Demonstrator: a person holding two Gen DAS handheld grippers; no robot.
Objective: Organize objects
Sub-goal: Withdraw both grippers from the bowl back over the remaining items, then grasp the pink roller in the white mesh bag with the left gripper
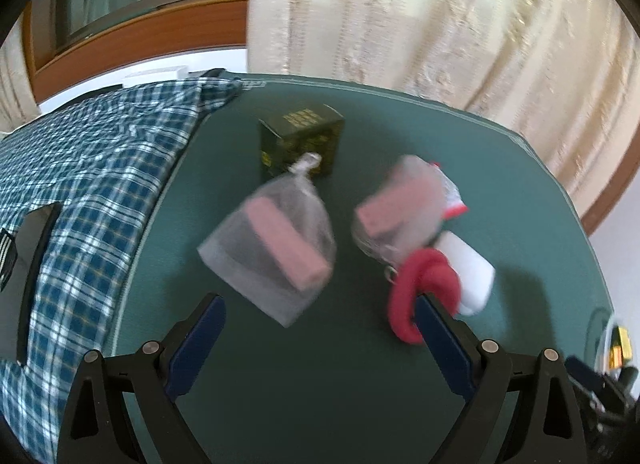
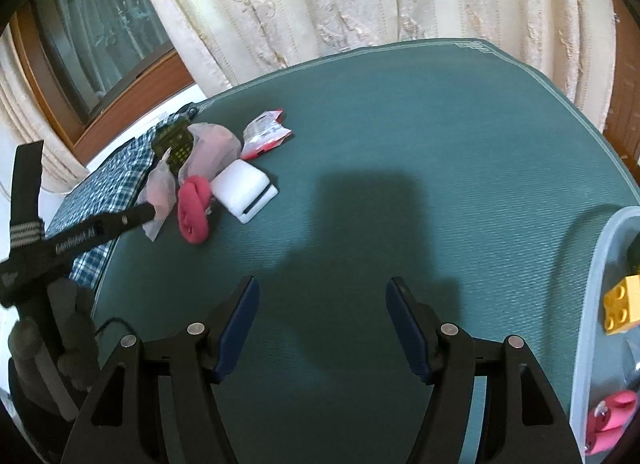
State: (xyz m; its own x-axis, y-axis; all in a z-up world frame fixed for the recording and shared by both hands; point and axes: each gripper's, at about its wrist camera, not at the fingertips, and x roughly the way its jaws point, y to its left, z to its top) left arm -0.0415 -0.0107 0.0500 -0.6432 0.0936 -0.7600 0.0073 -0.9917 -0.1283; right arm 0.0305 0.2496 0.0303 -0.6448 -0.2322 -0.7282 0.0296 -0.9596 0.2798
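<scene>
- The left tongs [image 1: 320,328] stand wide with nothing between them, low over the green worktop [image 1: 320,404].
- Just ahead of them lies a clear mesh bag with a pink block [image 1: 276,242]; the red ring [image 1: 420,296] sits at the tip of their right finger, though contact cannot be told through the blur.
- Beside the ring lie a white box [image 1: 472,272] and a second bagged pink block [image 1: 396,204]; a dark green carton [image 1: 300,140] stands behind.
- A checked cloth [image 1: 100,184] covers the worktop's left side.
- The right tongs [image 2: 322,328] gape wide over bare mat, well apart from the cluster.
- A grey bin [image 2: 588,304] at their right holds a yellow brick [image 2: 622,304] and a pink item [image 2: 612,420].
</scene>
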